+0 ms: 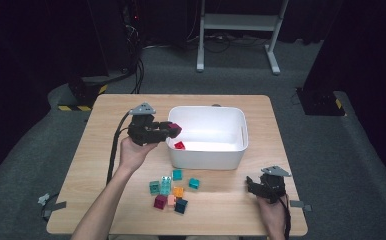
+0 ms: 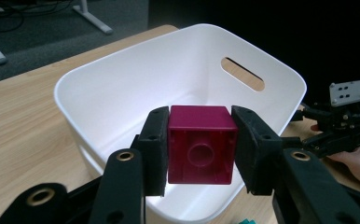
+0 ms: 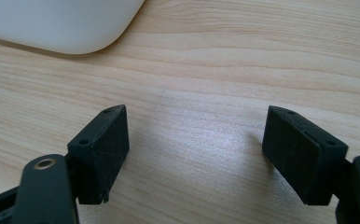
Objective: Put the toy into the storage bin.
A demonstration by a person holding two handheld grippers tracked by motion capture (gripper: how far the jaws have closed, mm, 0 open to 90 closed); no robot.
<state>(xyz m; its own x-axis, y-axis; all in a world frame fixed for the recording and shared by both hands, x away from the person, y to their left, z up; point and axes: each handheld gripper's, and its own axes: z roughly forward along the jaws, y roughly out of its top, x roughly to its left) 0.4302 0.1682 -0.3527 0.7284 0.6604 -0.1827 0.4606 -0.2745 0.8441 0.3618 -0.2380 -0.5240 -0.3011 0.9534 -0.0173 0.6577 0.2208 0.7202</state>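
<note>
Dark curtains close off the room on both sides, grey carpet runs under everything, and a white stand (image 1: 238,30) sits at the back. On the carpet stands a light wooden counter (image 1: 106,107), its four edges all in sight. The far strip behind the bin is bare, and so are the right side and the near right corner where the right gripper rests.

A white bin (image 1: 208,137) sits a little right of centre, with a slot handle in its right wall and one red block (image 1: 180,145) lying inside near its left wall. Just in front of the bin, towards the near edge, a loose cluster of blocks (image 1: 173,190) lies on the wood: teal, green, orange, pink, maroon and dark blue, some touching.

The left gripper (image 1: 172,129) is held above the bin's left rim, pointing across it. Its jaws are closed on a maroon block (image 2: 201,144), the pads pressing flat on two opposite sides, with the bin's hollow directly beyond and below it.

The right gripper (image 1: 251,184) sits low over bare wood near the bin's front right corner, jaws spread wide with nothing between them, well apart from the blocks.
</note>
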